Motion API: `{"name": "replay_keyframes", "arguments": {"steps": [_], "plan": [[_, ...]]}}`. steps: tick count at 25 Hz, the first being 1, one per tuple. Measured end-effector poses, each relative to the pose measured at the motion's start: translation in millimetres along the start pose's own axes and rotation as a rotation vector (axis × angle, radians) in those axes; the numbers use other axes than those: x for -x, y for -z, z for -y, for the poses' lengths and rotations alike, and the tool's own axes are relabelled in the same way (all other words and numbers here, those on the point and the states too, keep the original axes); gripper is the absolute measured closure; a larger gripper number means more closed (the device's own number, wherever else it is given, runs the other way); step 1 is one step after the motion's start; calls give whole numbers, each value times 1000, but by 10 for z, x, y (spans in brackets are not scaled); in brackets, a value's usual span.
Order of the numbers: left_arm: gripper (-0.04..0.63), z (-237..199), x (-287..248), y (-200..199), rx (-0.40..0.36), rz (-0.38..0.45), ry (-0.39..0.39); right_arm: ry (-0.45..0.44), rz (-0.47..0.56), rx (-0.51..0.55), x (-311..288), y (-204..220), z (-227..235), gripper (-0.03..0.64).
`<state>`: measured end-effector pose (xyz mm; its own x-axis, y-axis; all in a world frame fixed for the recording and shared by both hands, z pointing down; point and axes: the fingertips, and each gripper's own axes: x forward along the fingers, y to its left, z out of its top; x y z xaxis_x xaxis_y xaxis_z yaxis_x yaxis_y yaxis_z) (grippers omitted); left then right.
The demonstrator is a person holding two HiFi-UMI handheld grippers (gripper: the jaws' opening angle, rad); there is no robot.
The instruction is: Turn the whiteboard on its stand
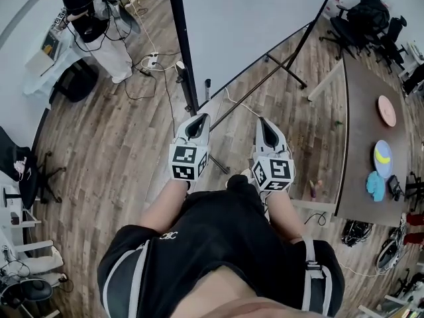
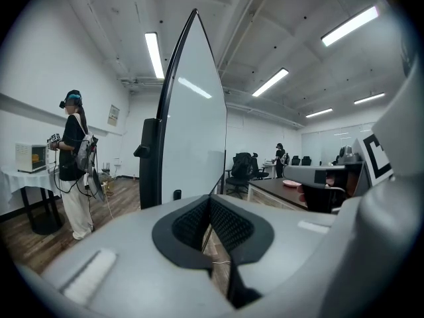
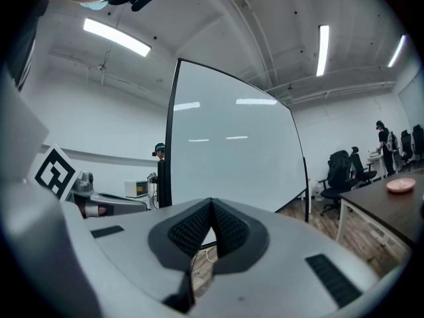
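Whiteboard (image 1: pixel 258 18) upright on stand (image 1: pixel 182 45), far of both claws, apart from them. Left claw (image 1: pixel 198 118) and right claw (image 1: pixel 264 122) held side by side toward board, jaws closed on nothing; judged suited to pushing, not gripping. Scene fits board turned or unturned.

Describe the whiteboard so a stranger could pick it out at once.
On the wood floor, left of the dark table, stands the whiteboard. It is a tall blank white panel in a black frame on a black stand, far bigger than the chairs near it.
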<state>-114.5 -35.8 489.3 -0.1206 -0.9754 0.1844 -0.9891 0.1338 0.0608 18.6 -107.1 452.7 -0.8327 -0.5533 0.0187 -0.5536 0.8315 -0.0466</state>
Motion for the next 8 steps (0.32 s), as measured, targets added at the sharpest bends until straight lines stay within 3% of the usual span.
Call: {"name": "replay_keyframes", "arguments": {"steps": [8], "plan": [[584, 10, 41, 3, 2, -4, -10, -22, -7, -1, 20, 27, -38, 611]]}}
